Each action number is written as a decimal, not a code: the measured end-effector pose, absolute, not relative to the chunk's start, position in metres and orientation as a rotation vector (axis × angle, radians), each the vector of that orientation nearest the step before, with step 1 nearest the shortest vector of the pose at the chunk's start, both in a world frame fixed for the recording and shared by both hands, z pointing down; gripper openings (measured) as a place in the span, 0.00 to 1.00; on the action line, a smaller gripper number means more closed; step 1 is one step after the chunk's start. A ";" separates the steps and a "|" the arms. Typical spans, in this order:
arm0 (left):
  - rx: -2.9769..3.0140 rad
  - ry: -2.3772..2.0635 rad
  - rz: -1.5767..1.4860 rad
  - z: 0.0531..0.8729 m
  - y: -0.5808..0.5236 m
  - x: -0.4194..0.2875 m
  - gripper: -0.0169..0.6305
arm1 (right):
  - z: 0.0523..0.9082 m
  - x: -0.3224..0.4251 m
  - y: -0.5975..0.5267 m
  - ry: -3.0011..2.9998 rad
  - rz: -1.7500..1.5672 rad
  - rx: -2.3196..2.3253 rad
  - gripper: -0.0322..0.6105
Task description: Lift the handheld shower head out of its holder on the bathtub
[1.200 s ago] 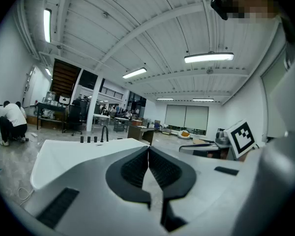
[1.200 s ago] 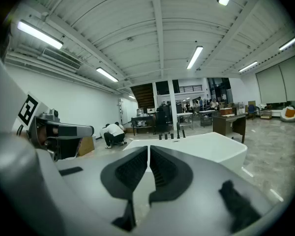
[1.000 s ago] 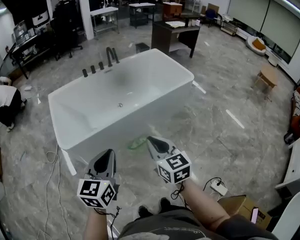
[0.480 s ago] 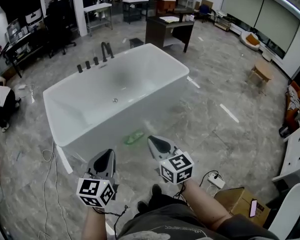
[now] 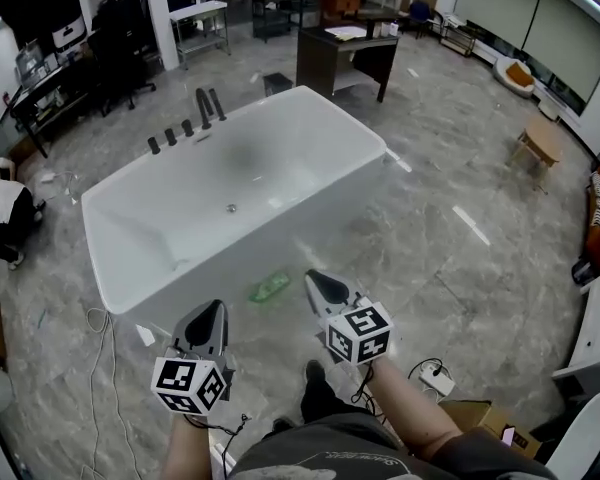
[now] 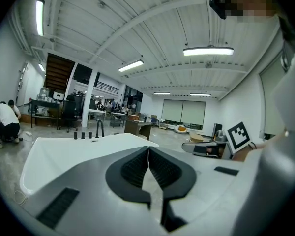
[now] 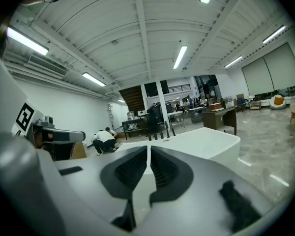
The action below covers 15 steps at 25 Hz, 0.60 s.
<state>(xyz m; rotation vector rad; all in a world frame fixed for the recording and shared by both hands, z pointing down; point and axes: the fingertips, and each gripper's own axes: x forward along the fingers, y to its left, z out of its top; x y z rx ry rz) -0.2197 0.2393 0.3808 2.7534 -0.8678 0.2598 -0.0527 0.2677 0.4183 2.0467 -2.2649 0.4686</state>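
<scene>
In the head view, the left gripper (image 5: 211,313) and right gripper (image 5: 319,282) were held short of the tub (image 5: 130,183), with the shower head (image 5: 206,105) judged to be among the fittings (image 5: 171,136) well ahead on the far rim. In each gripper view, the jaws were seen pressed together and empty. The approach was judged unfinished; reaching the rim and opening the jaws would be needed.

A grey marbled floor (image 5: 430,228) spreads across the room; a small green scrap (image 5: 270,287) lies on it; a white cable (image 5: 98,363) trails along its left side; a white power strip (image 5: 440,377) sits near a cardboard box (image 5: 477,418) at the lower right; a dark desk (image 5: 345,56) stands at the far end; a low wooden stool (image 5: 540,143) stands well off to the right; a person (image 5: 2,213) in a white top crouches at the left edge.
</scene>
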 end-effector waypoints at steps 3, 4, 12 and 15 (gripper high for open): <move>2.746 -0.902 0.257 0.382 0.209 -0.175 0.05 | 0.422 -0.006 0.239 -2.285 0.461 2.020 0.11; 2.744 -0.918 0.254 0.382 0.200 -0.162 0.05 | 0.424 0.009 0.229 -2.290 0.461 2.009 0.11; 2.679 -1.019 0.250 0.384 0.139 -0.122 0.05 | 0.433 0.063 0.155 -2.302 0.476 1.923 0.11; 2.660 -1.054 0.250 0.386 0.121 -0.122 0.05 | 0.435 0.063 0.132 -2.322 0.481 1.907 0.11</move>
